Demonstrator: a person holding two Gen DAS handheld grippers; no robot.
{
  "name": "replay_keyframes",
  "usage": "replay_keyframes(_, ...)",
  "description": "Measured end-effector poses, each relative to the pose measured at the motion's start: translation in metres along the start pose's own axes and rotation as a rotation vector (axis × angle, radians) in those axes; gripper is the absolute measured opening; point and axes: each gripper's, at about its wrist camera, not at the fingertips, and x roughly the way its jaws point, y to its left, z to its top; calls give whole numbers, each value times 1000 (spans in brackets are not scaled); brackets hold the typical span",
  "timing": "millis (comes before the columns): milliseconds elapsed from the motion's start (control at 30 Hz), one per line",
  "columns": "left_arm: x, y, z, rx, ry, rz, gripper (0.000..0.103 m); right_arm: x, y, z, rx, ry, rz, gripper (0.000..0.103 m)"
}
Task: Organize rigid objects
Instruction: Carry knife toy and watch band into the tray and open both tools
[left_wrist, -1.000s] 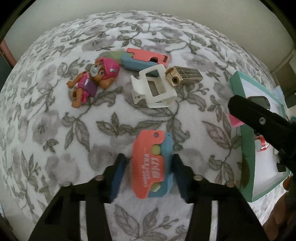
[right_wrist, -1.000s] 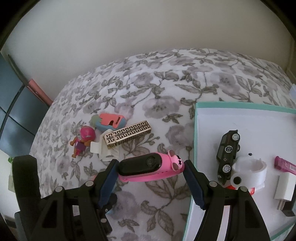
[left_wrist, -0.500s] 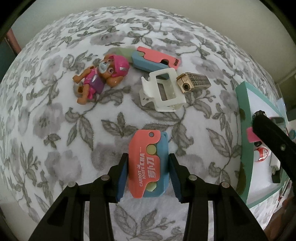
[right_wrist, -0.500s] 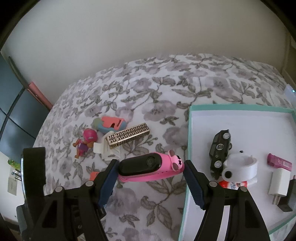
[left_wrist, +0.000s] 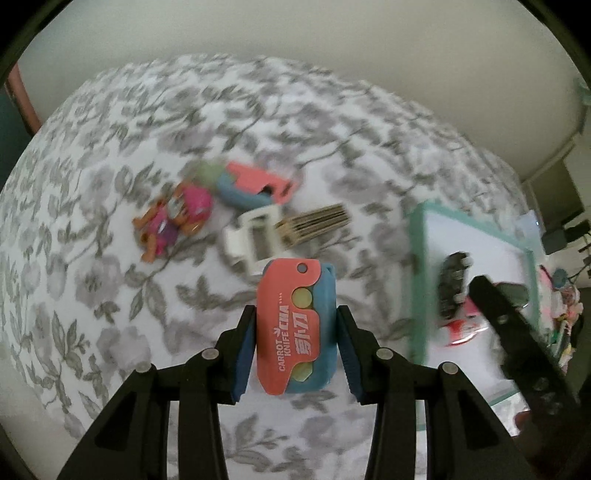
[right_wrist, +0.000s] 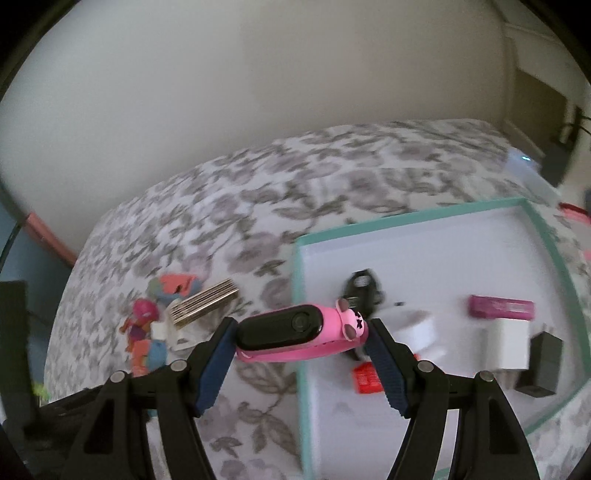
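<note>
My left gripper (left_wrist: 295, 347) is shut on a coral and blue carrot knife (left_wrist: 297, 328), lifted above the flowered cloth. My right gripper (right_wrist: 301, 336) is shut on a pink watch band with a black face (right_wrist: 295, 328), held over the left rim of the teal-edged white tray (right_wrist: 301, 288). On the cloth lie a pink dog figure (left_wrist: 173, 218), a second carrot knife (left_wrist: 255, 182), a white clip (left_wrist: 251, 240) and a gold patterned lighter (left_wrist: 317, 223). In the left wrist view the right gripper's finger (left_wrist: 517, 332) shows dark over the tray (left_wrist: 417, 258).
The tray holds a black toy car (right_wrist: 364, 290), a white ring-shaped piece (right_wrist: 417, 326), a red item (right_wrist: 365, 376), a magenta stick (right_wrist: 502, 306), a white charger (right_wrist: 511, 343) and a black block (right_wrist: 541, 363). A pale wall stands behind the bed; dark furniture sits at far right.
The left gripper closed on the carrot knife and lifted it off the cloth. The right gripper carried the pink watch band rightward, from above the cloth to the tray's left rim.
</note>
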Motion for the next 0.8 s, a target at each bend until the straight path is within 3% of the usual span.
replay_keyframes(300, -17, -63, 1, 68, -32, -66, 44, -20, -58, 3, 157, -44, -156, 73)
replay_keyframes(533, -11, -102, -13, 112, -3, -101, 44, -30, -96, 2, 231, -66, -246, 73)
replay_keyframes(700, -4, -120, -20, 88, 26, -135, 44, -34, -117, 0, 293, -83, -306, 73)
replay_keyframes(800, 2, -130, -24, 96, 34, -120, 44, -36, -130, -2, 328, -91, -345, 73)
